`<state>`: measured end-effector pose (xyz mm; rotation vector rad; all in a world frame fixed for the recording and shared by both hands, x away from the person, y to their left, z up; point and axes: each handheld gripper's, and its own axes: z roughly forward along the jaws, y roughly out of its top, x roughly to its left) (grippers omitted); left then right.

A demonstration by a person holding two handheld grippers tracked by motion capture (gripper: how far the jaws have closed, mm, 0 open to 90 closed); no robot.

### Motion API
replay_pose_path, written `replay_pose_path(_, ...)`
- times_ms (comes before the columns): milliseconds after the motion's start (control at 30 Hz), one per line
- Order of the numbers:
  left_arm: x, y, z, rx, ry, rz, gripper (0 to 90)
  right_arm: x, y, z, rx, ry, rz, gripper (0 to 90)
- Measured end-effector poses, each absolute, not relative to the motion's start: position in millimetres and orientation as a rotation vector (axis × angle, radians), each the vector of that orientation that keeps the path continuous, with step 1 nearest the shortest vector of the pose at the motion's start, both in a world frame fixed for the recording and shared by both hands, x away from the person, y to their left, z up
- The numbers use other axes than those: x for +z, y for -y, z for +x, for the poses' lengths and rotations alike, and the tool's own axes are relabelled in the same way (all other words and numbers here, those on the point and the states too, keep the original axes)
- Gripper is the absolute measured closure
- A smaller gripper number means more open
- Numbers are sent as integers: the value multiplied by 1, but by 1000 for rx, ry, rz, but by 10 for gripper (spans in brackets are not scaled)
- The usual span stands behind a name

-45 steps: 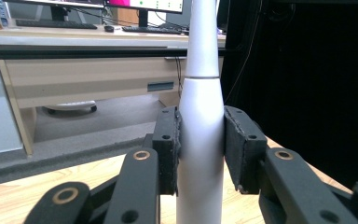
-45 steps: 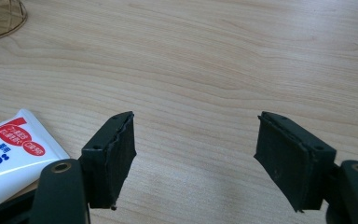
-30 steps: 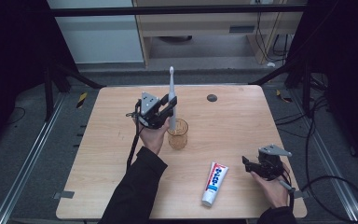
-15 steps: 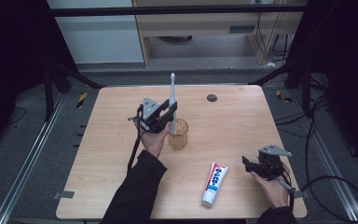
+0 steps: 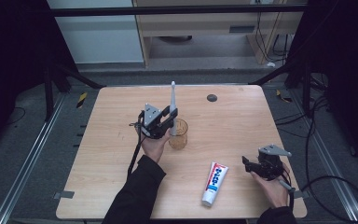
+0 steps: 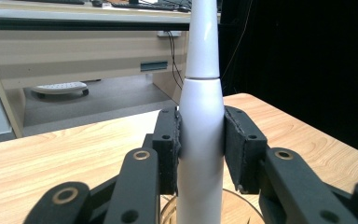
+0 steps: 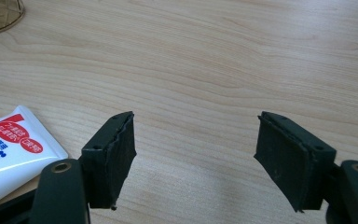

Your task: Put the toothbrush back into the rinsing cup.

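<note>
A pale wooden table is set on grey carpet; beyond it a beige desk is seen, flanked by darkness.

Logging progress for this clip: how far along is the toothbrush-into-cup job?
Done: the left gripper has the toothbrush clamped upright. In hand: its base sits at the cup mouth. Left: lower, release. The toothpaste lies untouched beside the open right gripper.

— How is the left gripper posed?
— It is held upright above the table, jaws clamped.
— And the right gripper?
— It is rested low, jaws spread wide.
</note>
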<state>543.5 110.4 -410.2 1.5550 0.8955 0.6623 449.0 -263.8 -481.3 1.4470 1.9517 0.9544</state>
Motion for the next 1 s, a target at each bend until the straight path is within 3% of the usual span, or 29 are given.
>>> replay_pose_path(1000, -440, -111, 535, 659, -914, 1634, 664, -482, 264, 449, 946, -1955, 1448, 282)
